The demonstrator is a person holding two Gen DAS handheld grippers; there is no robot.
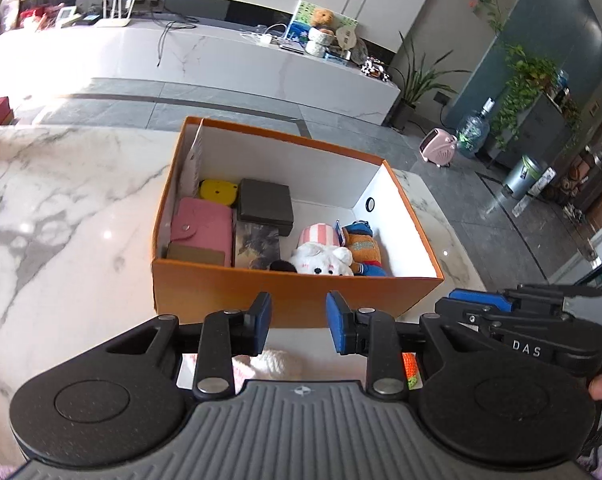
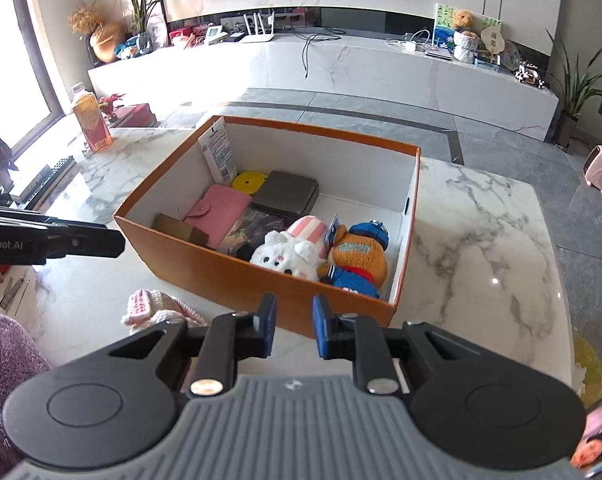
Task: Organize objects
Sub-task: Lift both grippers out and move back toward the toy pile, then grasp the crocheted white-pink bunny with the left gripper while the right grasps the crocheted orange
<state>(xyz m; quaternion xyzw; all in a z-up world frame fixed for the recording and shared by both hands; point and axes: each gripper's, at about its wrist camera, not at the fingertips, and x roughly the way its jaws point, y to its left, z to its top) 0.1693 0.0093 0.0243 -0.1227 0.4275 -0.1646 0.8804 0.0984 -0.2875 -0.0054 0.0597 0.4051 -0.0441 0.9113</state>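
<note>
Left gripper point(image 1: 299, 322): jaws partly open, nothing between them, touching nothing. Right gripper point(image 2: 294, 326): jaws parted by a narrower gap, likewise empty. Orange box point(image 2: 261, 280): just ahead of both grippers on the marble table point(image 2: 481, 232), holding a pink wallet point(image 2: 219, 210), dark case point(image 2: 287, 194), yellow item point(image 2: 249, 182), white plush point(image 2: 287, 256) and orange plush point(image 2: 359, 258). Pink knitted item point(image 2: 149, 306): on the table, ahead-left of the right gripper.

The pink knitted thing point(image 2: 157, 310) is hiding partly behind the right hand-held gripper point(image 2: 294, 326); the brown card point(image 1: 196, 255) is peeking over the orange box point(image 1: 293, 300) wall.
</note>
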